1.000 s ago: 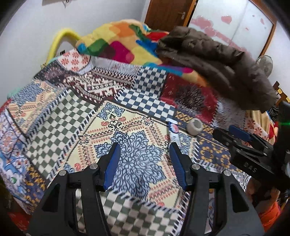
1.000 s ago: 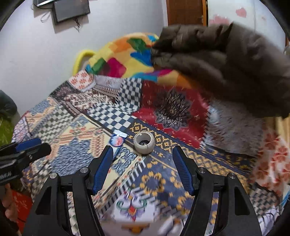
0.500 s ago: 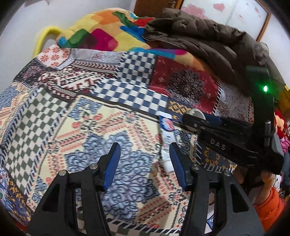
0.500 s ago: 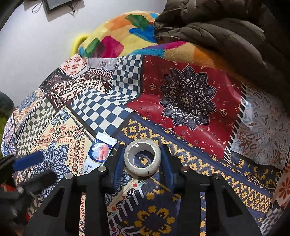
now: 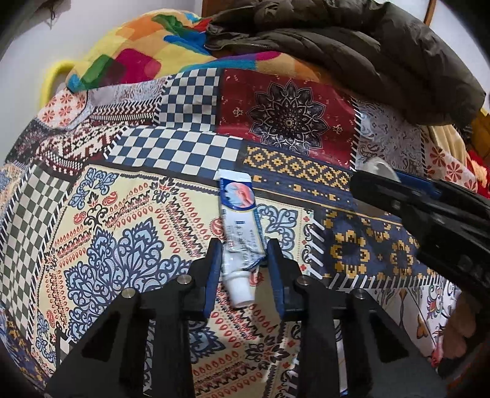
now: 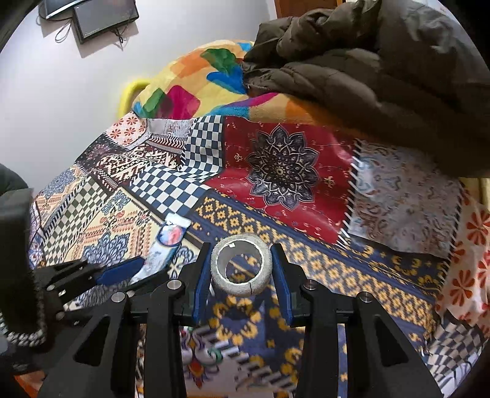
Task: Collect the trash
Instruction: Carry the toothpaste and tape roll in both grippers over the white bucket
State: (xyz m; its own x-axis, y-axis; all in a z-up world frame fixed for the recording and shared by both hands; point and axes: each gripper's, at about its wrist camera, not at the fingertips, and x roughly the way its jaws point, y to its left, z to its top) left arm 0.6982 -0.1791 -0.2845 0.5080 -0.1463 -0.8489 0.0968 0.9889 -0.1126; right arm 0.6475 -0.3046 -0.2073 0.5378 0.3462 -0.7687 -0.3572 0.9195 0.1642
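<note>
A squeezed white and blue tube lies on the patchwork bedspread, cap end toward me. My left gripper has its blue pads on both sides of the tube's lower part, closed onto it. It also shows in the right wrist view. My right gripper is closed on a grey tape ring, pads touching its two sides. The ring peeks out behind the right gripper in the left wrist view.
A dark brown jacket lies on a colourful blanket at the far side of the bed. A yellow frame and white wall stand at the far left. A dark screen hangs on the wall.
Both grippers moved forward and down to the bedspread. The left one narrowed around the tube, and the right one narrowed around the tape ring.
</note>
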